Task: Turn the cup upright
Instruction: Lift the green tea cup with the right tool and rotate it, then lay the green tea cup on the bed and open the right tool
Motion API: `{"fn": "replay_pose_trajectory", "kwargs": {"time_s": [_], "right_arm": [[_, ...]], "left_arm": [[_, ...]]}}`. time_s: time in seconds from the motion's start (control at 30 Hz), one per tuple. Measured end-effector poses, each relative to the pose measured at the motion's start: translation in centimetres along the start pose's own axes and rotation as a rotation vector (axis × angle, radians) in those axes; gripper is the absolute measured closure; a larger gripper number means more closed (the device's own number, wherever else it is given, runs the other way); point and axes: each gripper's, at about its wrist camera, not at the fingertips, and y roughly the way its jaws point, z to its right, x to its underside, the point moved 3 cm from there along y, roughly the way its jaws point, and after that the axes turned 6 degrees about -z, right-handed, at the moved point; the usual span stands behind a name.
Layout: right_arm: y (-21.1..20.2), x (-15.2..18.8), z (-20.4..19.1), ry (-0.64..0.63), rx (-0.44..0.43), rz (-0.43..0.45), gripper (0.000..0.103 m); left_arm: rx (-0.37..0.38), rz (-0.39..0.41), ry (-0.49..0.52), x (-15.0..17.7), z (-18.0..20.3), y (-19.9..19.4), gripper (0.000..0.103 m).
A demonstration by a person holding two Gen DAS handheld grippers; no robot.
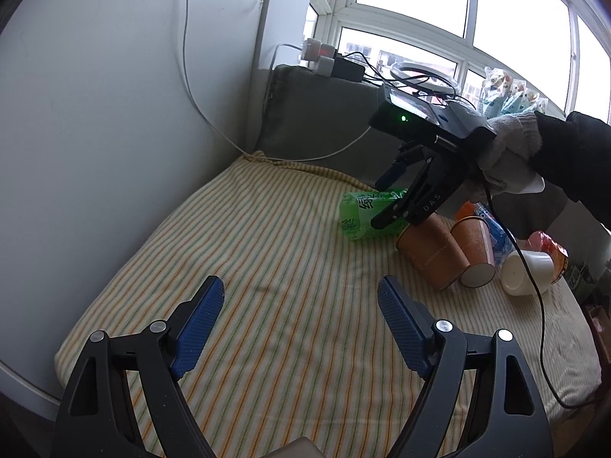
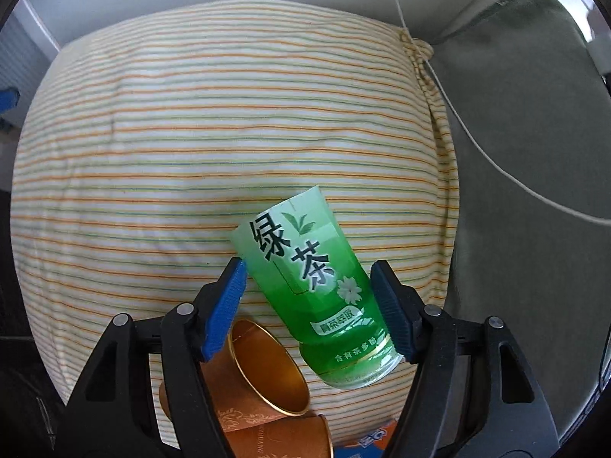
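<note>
A green tea cup (image 2: 317, 286) lies on its side on the striped cloth (image 2: 191, 133); it also shows in the left wrist view (image 1: 362, 212). My right gripper (image 2: 309, 297) is open, its blue pads either side of the cup without touching it; in the left wrist view the right gripper (image 1: 389, 200) hovers over the cup. Two brown paper cups (image 1: 431, 255) (image 1: 475, 252) lie on their sides beside it; one also shows in the right wrist view (image 2: 267, 378). My left gripper (image 1: 299, 324) is open and empty above bare cloth.
A white cup (image 1: 525, 271) lies on its side at the right with snack packets (image 1: 550, 246). A white cable (image 1: 214, 122) runs along the wall. A grey cushion (image 1: 324, 122) stands behind the cloth. A black cable (image 1: 534, 278) hangs from the right gripper.
</note>
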Motion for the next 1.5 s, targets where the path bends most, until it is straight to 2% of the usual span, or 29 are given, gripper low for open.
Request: {"fn": "replay_pose_trajectory", "kwargs": {"time_s": [0.17,0.27,0.37,0.57,0.77,0.83,1.03,1.2,1.37,1.5], "right_arm": [[0.9,-0.9,-0.5,-0.071,0.012,-0.045,0.031],[2.4,-1.3,-1.1,-0.125,0.067,-0.098,0.031],[3.3,-1.9,-0.9,-0.118,0.083,-0.114,0.037],[1.2,-3.0,0.3,-0.043,0.113,-0.030,0.039],[-3.5,-2.8,1.2,0.121,0.109,0.136,0.039],[-5.7,-1.8,1.3,0.178,0.069,0.200,0.039],[-9.9,1.2,0.3,0.379,-0.011,0.307,0.039],[-10.1,6.1,-0.5,0.641,-0.194,0.371,0.039],[-8.7,12.8,-2.7,0.903,-0.390,0.421,0.039],[-6.8,17.7,-5.2,1.083,-0.476,0.440,0.039]], "left_arm": [[-0.007,0.004,-0.006,-0.1,-0.2,-0.1,0.020],[-0.019,0.007,-0.013,-0.1,-0.6,-0.3,0.020],[-0.028,0.007,-0.022,-0.1,-1.0,-0.3,0.020],[-0.027,0.007,-0.027,0.0,-1.1,-0.3,0.020],[-0.022,0.026,-0.011,0.0,-0.5,-1.2,0.020],[-0.021,0.032,-0.003,0.0,-0.3,-1.7,0.020],[-0.003,0.044,0.027,0.3,0.8,-3.1,0.020],[0.029,0.041,0.069,0.6,2.0,-4.0,0.020],[0.072,0.023,0.107,0.9,3.5,-4.5,0.020],[0.117,-0.014,0.150,1.1,5.2,-4.1,0.020]]}}
